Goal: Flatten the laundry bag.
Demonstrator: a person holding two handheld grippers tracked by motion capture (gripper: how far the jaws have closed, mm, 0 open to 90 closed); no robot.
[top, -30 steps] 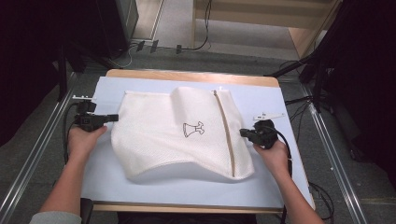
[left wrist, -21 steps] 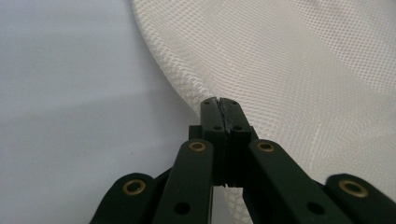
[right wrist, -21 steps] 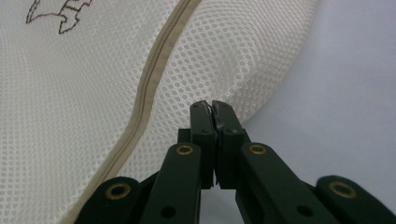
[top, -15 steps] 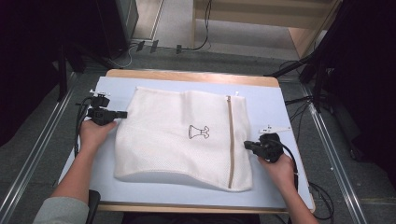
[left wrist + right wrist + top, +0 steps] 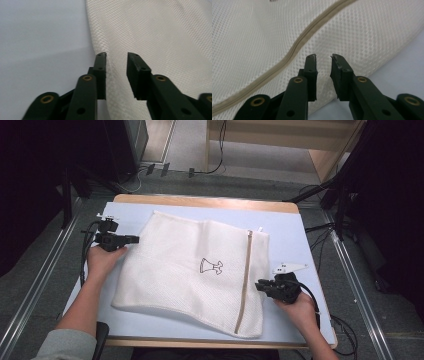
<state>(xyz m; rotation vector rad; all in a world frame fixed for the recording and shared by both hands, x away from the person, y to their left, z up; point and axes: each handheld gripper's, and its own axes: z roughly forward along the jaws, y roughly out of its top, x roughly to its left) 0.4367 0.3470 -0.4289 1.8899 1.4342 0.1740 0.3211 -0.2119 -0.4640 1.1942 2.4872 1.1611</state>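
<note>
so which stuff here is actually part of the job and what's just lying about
In the job:
- white mesh laundry bag with beige zipper
- left gripper, open at the bag's left edge
- right gripper, open at its right edge

Lying about:
- cables on the floor beyond the table
- blue table mat

The white mesh bag [image 5: 192, 272] now lies flatter and more spread out (its earlier humped top edge is gone). The left gripper [image 5: 131, 239] sits farther up the table, the right gripper [image 5: 261, 284] nearer the person.

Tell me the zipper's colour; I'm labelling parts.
Beige zipper on the white mesh bag; clearest in the right gripper view.
</note>
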